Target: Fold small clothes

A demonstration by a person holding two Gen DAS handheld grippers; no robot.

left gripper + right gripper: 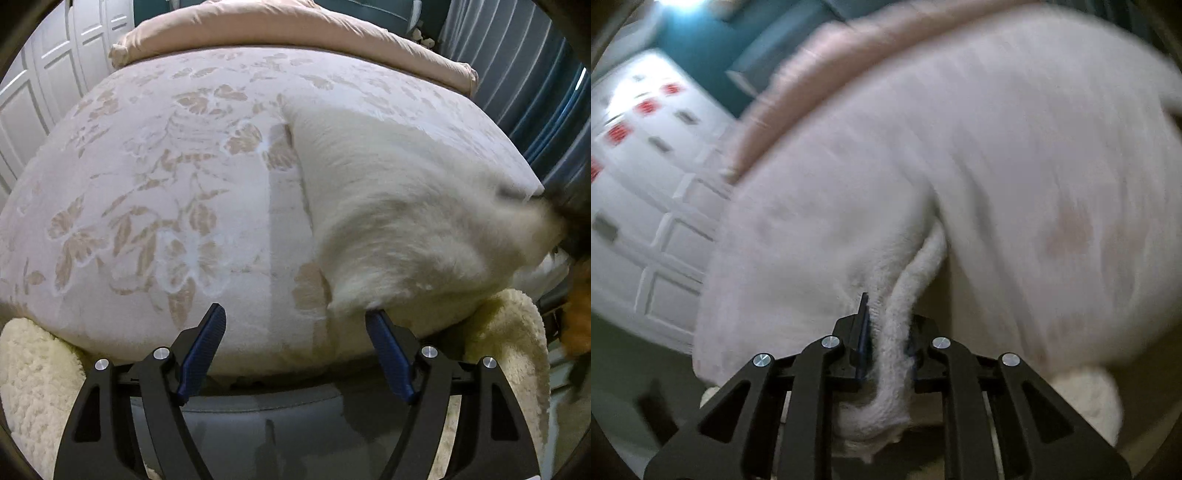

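No writing can be read anywhere. One fluffy white garment (399,221) lies on the right side of the floral bedspread (166,184); the right gripper (886,343) clenches a bunched fold of it, while the left gripper (295,325) stands released above the near edge

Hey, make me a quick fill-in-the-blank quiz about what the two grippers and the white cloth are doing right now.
1. The right gripper is shut on a bunched edge of the white ____.
2. The left gripper has its jaws ____, gripping nothing.
3. The white cloth lies on a bedspread patterned with ____.
4. The pads on the left gripper's fingers are ____ in colour.

Missing words: cloth; open; flowers; blue
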